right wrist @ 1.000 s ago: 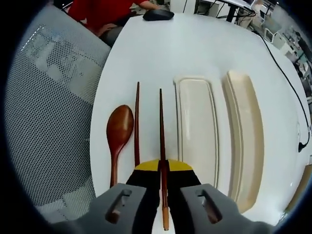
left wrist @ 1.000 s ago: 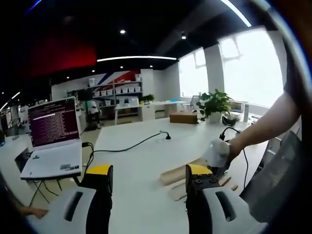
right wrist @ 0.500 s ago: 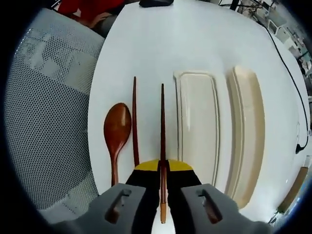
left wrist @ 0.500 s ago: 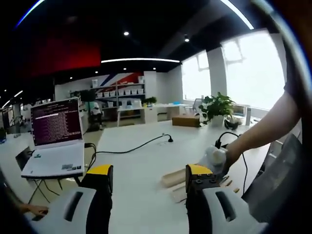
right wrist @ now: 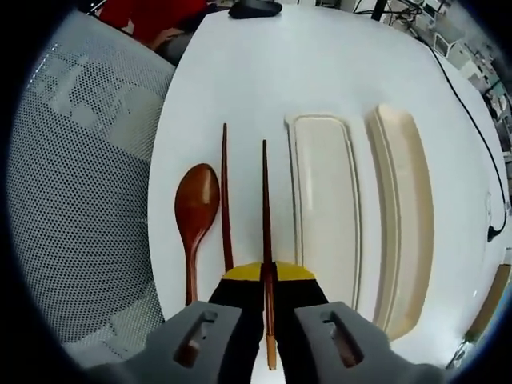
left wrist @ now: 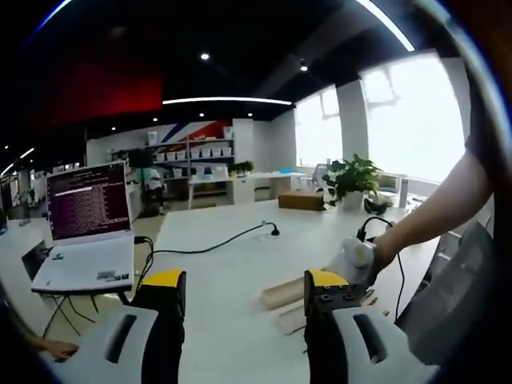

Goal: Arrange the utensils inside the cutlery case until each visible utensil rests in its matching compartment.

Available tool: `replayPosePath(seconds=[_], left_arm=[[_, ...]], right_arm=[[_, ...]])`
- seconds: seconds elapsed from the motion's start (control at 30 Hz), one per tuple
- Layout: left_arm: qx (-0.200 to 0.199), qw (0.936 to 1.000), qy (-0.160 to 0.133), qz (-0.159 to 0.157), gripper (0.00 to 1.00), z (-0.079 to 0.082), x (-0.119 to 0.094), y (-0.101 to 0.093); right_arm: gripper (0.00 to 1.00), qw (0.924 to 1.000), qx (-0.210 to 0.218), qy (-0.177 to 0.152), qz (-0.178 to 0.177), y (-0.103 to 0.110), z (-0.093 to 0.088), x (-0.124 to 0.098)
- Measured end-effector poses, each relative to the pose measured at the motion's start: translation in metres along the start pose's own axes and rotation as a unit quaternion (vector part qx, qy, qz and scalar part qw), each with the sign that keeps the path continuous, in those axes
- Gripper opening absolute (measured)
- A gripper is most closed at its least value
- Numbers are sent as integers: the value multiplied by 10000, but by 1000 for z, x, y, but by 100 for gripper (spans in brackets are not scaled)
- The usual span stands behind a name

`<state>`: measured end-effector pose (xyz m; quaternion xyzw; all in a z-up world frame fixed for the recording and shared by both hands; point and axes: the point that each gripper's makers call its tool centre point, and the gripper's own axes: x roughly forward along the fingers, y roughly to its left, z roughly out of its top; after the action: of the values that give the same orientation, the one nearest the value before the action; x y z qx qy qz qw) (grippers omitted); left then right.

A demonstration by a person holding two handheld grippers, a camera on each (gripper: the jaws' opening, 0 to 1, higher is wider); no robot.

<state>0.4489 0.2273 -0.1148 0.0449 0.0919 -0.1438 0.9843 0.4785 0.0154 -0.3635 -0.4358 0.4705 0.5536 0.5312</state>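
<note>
In the right gripper view my right gripper (right wrist: 268, 274) is shut on a dark wooden chopstick (right wrist: 266, 208) that runs straight ahead from its jaws. A second chopstick (right wrist: 226, 196) and a brown wooden spoon (right wrist: 194, 220) lie on the white table to its left. The cream cutlery case tray (right wrist: 324, 208) lies to the right of the held chopstick, and its lid (right wrist: 404, 216) lies beside it. In the left gripper view my left gripper (left wrist: 244, 282) is open, held above the table with nothing between its fingers.
A mesh chair back (right wrist: 72, 176) stands left of the table edge. A black mouse (right wrist: 254, 9) lies at the far end. In the left gripper view there are a laptop (left wrist: 84, 232), a black cable (left wrist: 212, 240), a potted plant (left wrist: 350, 178) and a person's arm (left wrist: 424, 220).
The right gripper view has shifted slightly along the table while the chopstick stays clamped. The left gripper view has swayed a little; nothing on the table has moved.
</note>
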Motion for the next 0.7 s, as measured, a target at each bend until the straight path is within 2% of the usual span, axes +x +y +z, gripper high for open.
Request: replayPosePath(seconds=[0.3, 0.53, 0.7], left_arm=[[12, 10000, 20, 39, 61, -1, 0, 3], [13, 10000, 23, 40, 62, -1, 1, 4], [-4, 9999, 98, 58, 61, -4, 1, 5]], right_arm=[[0, 9998, 71, -143, 125, -3, 5, -10], [0, 9998, -10, 72, 161, 2, 0, 0], [0, 9998, -58, -8, 205, 6, 6, -4]])
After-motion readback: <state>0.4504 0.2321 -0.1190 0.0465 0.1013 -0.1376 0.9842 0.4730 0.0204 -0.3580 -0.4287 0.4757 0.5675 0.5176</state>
